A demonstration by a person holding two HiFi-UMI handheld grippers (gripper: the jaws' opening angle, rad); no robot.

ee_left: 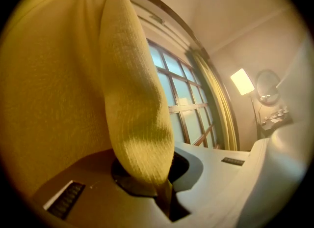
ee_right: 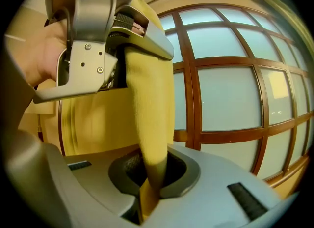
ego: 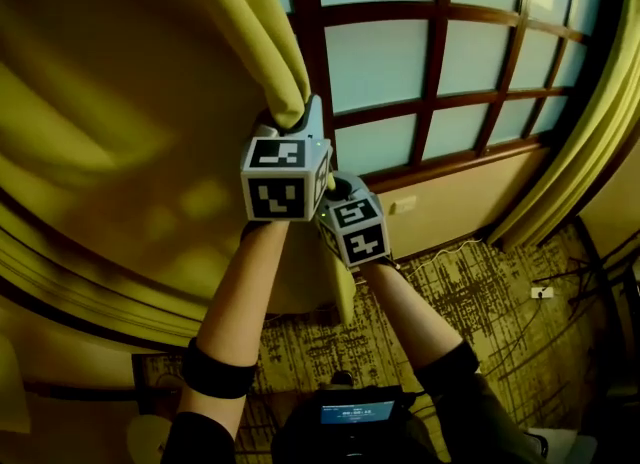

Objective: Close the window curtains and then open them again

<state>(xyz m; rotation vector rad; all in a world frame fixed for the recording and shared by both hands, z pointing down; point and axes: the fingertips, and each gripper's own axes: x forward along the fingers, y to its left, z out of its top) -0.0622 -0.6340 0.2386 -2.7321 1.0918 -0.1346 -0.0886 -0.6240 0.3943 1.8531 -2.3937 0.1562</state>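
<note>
Over the left part of the window (ego: 400, 62), the left gripper (ee_left: 164, 197) and right gripper (ee_right: 147, 195) both pinch the edge fold of one yellow curtain (ego: 150, 102), its top cut off from sight; a second curtain (ego: 560, 152) hangs right of the window.

Left gripper (ego: 300, 120), right gripper (ego: 338, 188) beside it, gripping yellow curtain (ego: 232, 12); paned window (ego: 385, 62)

The left hand-held gripper (ee_left: 164, 195) and the right hand-held gripper (ee_right: 147, 192) are smooth grey moulded plastic, each topped by a white cube with black square markers (ego: 284, 180). The left one's housing shows small silver screws (ee_right: 100, 70). The arms wear dark sleeves (ego: 216, 370) ending near the elbows.
</note>
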